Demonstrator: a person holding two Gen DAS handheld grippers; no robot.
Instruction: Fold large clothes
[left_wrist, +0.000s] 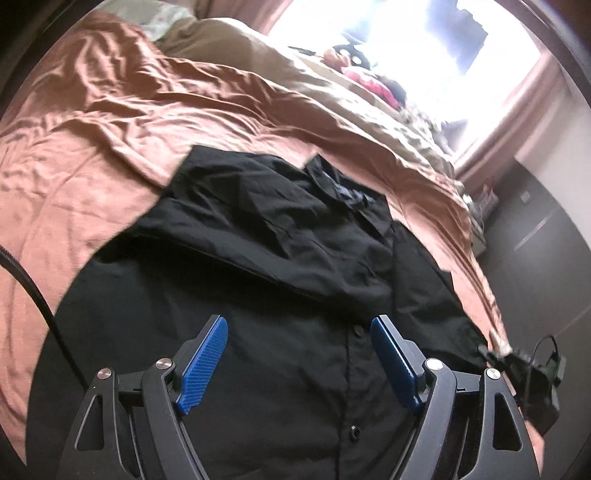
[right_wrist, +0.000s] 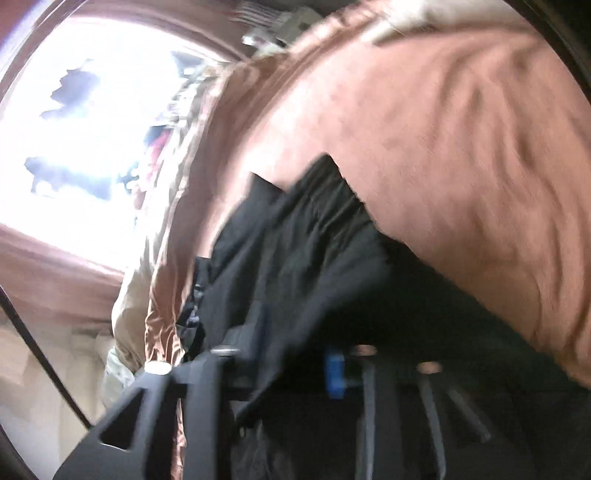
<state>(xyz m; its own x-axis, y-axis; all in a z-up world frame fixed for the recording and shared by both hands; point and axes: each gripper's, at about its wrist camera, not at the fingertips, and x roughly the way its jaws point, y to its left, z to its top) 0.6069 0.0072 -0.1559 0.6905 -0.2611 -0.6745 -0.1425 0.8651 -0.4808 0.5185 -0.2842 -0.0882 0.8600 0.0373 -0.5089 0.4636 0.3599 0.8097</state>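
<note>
In the left wrist view, a bed (left_wrist: 110, 122) covered with a rumpled rust-brown sheet fills most of the scene, with a beige blanket (left_wrist: 332, 85) bunched toward its far side and a bright window (left_wrist: 424, 59) framed by pinkish curtains beyond it. Dark flooring runs along the bed's right edge. A black button-up shirt (left_wrist: 277, 240) lies spread on the near part of the bed, collar toward the far side and button placket running toward the camera; one sleeve is folded across the chest. The left gripper (left_wrist: 299, 325) hovers over the shirt's lower front with its blue-padded fingers (left_wrist: 203, 362) spread wide, nothing between them. A black cable (left_wrist: 33, 291) crosses the near left corner of the bed. The right wrist view is heavily blurred: the same brown sheet rises at right and the window glares at left. The right gripper (right_wrist: 325, 373) appears nearly closed, with black shirt fabric draped over and seemingly pinched between its fingers, one blue pad (right_wrist: 334, 373) just showing past the cloth.
</note>
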